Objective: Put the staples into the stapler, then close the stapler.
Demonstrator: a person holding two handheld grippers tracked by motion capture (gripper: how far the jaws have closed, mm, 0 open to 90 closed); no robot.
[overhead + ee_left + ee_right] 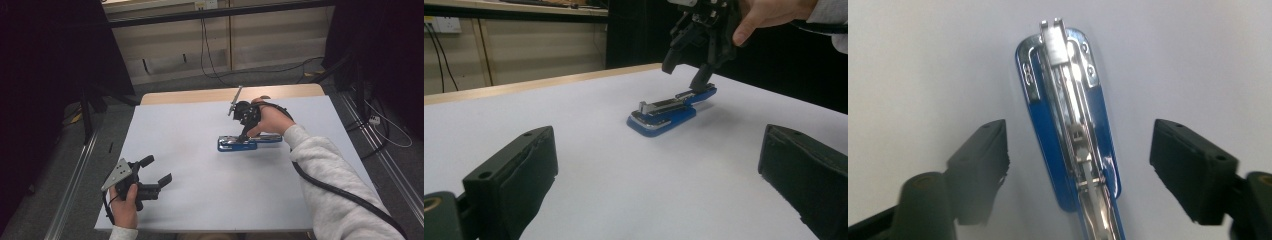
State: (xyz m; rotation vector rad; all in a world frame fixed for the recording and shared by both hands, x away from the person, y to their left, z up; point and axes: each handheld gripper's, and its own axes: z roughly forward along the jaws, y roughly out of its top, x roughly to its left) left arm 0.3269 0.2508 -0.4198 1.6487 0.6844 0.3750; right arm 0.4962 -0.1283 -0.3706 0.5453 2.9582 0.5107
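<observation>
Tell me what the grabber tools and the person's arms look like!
Both grabbers are black. The left gripper has chunky, blocky fingers and a grey three-cornered plate on top. The right gripper trails a thick black cable. The person wears a light grey fuzzy sleeve.

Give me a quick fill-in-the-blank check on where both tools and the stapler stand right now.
The stapler is coloured ____ and lies flat on the table.
The right tool has its jaws ____, one on each side of the stapler.
The left tool holds ____ between its jaws.

Missing words: blue; open; nothing
</observation>
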